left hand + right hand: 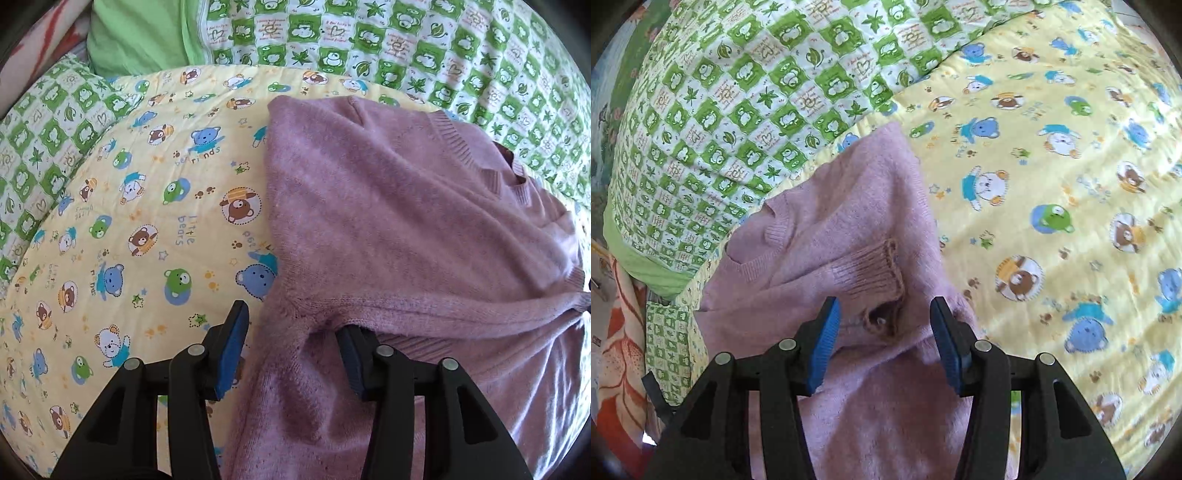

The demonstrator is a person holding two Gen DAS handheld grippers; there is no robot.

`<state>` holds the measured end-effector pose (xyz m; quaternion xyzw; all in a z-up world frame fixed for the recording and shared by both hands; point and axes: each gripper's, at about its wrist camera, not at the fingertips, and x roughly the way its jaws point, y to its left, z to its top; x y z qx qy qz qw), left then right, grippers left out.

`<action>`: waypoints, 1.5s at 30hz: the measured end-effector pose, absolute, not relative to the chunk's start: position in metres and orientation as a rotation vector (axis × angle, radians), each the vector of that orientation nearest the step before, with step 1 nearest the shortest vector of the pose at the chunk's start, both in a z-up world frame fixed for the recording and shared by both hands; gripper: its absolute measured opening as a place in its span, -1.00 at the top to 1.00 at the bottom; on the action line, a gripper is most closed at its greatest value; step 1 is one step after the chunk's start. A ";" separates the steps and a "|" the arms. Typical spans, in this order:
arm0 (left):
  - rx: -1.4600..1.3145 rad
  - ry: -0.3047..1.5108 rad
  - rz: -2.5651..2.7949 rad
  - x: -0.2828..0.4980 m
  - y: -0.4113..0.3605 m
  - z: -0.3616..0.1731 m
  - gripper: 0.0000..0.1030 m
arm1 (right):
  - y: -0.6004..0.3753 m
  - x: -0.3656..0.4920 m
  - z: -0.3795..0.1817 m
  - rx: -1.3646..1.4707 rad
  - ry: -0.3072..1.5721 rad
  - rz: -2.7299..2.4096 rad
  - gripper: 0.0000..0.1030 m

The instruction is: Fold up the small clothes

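A small pink knit sweater (pixel 388 206) with a ribbed V-neck lies on a yellow bear-print quilt (pixel 147 221). My left gripper (pixel 291 321) is open; a sleeve fold of the sweater lies between its blue pads and drapes over the right finger. In the right wrist view the sweater (pixel 849 221) lies bunched, with a ribbed sleeve cuff (pixel 875 269) folded on top. My right gripper (pixel 884 314) is open, its pads on either side of the cuff opening, resting over the knit.
A green and white checked quilt (pixel 443 48) lies behind the sweater and also shows in the right wrist view (pixel 738 110). A plain green cushion (pixel 136 33) sits at the far left. An orange floral blanket (pixel 620 332) hangs at the left edge.
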<state>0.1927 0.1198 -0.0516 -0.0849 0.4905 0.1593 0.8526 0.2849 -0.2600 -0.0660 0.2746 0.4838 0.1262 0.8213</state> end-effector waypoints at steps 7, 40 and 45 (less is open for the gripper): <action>-0.163 0.981 0.290 0.190 0.114 -0.036 0.81 | -0.222 0.312 -0.050 0.480 1.063 0.396 0.89; -0.380 1.017 0.257 0.129 0.149 -0.017 0.51 | -0.261 0.267 -0.027 0.325 1.013 0.279 0.22; -0.399 0.955 0.135 0.155 0.137 0.009 0.43 | -0.237 0.288 -0.011 0.332 0.981 0.417 0.22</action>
